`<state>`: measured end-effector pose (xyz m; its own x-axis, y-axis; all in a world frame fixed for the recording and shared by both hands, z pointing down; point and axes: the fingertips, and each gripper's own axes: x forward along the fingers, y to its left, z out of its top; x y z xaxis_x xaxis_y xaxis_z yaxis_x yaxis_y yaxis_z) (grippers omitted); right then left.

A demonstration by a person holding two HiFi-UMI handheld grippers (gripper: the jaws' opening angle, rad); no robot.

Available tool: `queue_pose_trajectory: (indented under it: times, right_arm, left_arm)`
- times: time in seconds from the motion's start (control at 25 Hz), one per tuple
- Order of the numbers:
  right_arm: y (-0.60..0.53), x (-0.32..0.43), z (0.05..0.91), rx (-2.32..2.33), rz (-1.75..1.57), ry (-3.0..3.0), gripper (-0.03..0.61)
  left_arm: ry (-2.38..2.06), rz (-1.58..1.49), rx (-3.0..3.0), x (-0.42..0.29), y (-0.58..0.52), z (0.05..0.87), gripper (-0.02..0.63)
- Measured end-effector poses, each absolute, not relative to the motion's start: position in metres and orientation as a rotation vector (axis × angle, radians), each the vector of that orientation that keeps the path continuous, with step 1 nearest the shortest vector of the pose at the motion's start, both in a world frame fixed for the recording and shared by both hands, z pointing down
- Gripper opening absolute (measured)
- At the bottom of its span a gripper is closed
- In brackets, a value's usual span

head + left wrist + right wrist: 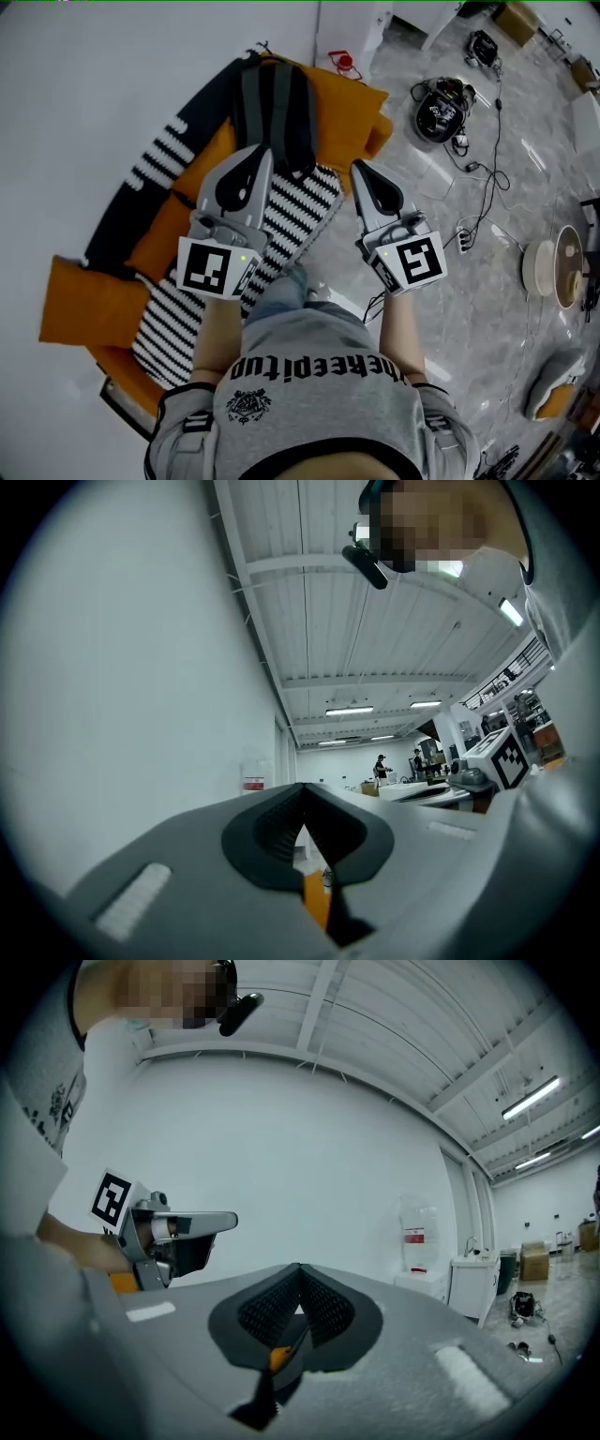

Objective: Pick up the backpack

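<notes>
An orange sofa (89, 305) runs along the white wall (75, 112) on the left. A dark backpack (275, 108) lies at its far end, with a black-and-white striped cover (305, 202) just nearer. On the grey marbled floor (487, 319) to the right, cables (489, 173) trail near a dark round object (439, 108)

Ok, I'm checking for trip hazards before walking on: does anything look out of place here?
Yes. Loose cables and a power strip trail across the floor right of the sofa, and what looks like a cushion lies on the floor at the lower right. The backpack lies flat on the sofa.
</notes>
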<state>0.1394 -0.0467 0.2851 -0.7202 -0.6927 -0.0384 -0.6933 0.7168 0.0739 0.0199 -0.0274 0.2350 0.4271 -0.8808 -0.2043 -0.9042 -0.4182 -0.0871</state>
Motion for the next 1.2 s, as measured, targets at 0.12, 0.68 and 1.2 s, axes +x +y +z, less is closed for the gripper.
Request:
queue_pose_trajectory:
  times: [0.12,0.68,1.2]
  right_arm:
    - [-0.068,0.129,0.285,-1.171,0.131,2.907,0.002]
    - [-0.157,0.071,0.288,-1.186,0.090,2.926,0.002]
    - [-0.202,0.028,0.317,-1.202,-0.015,2.972,0.002]
  left_arm:
    - [1.583,0.236,-2.485,0.007,-0.049,0.231,0.015]
    - [1.588,0.259,-2.502,-0.050,-0.138,0.233,0.015]
    - [1.643,0.214,-2.561,-0.095,-0.174,0.272,0.015]
